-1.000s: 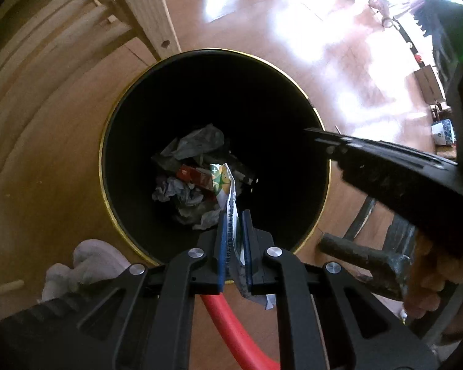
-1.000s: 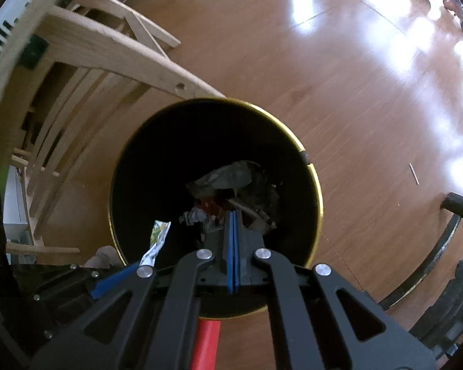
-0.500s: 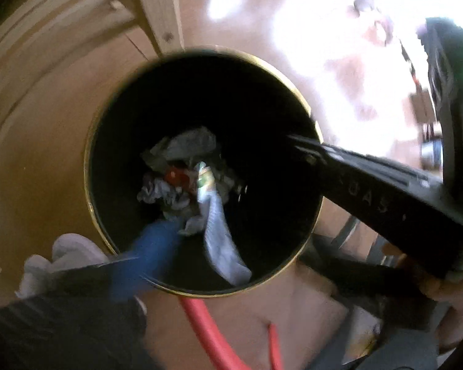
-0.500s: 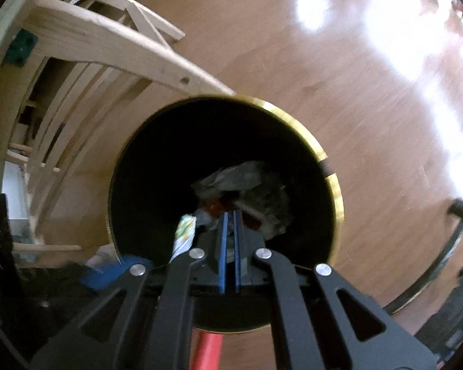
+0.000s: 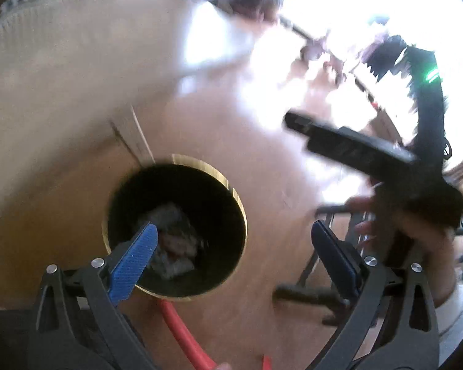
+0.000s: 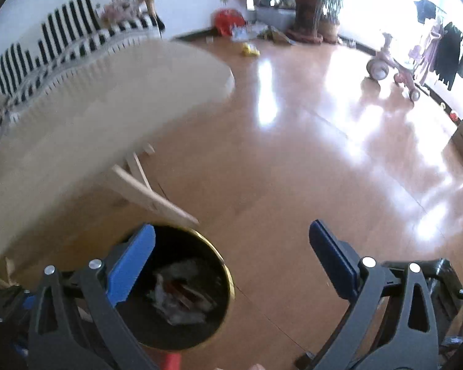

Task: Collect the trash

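The bin (image 5: 177, 231) stands on the wooden floor (image 6: 293, 169); crumpled trash (image 5: 173, 246) lies at the bottom of the bin, touching neither tool; left gripper (image 5: 234, 259) sits above and just beside the bin, jaws spread wide, nothing between them; right gripper (image 6: 231, 262) likewise above the bin (image 6: 176, 293), jaws spread wide and bare; a pale table (image 6: 108, 98) stands near the bin; a red hose (image 5: 182, 333) lies beside the bin.

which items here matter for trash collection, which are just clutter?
Job:
- black bin with gold rim
- crumpled trash inside it
- left gripper, open, empty
- right gripper, open, empty

Clutter:
- pink tricycle
- potted plant
- striped sofa
- hanging clothes
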{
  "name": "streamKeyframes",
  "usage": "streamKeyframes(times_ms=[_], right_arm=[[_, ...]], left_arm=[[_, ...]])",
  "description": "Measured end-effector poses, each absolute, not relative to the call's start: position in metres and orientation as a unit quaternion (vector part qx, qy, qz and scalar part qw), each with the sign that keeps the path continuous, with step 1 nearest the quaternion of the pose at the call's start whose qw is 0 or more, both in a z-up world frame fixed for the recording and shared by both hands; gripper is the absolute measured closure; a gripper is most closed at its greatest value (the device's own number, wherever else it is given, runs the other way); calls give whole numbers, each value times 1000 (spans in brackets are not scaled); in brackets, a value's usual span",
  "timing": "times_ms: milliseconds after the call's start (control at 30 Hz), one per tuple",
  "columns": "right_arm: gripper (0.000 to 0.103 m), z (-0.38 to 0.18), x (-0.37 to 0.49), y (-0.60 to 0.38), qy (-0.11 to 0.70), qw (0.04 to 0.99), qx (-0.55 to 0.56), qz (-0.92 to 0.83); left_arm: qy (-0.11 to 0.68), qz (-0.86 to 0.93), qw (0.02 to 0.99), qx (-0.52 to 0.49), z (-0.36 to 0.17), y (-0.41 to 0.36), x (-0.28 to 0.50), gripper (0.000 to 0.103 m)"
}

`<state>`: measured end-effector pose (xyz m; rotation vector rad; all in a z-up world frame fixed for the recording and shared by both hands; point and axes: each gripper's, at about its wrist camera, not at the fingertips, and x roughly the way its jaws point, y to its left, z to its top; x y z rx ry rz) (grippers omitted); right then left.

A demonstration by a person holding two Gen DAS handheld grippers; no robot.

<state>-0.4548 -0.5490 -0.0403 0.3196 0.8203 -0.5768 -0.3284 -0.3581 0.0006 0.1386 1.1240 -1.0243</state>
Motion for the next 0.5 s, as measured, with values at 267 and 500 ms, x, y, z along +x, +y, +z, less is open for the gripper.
streamKeyframes(times_ms=[267, 500], right_arm=[[6, 2, -340, -477, 368, 904, 129, -176], [6, 32, -232, -370, 359, 926, 94, -74]], left_arm=[[401, -311, 861, 35, 94, -242, -235, 6], [390, -120, 913, 11, 101, -115, -127, 6]])
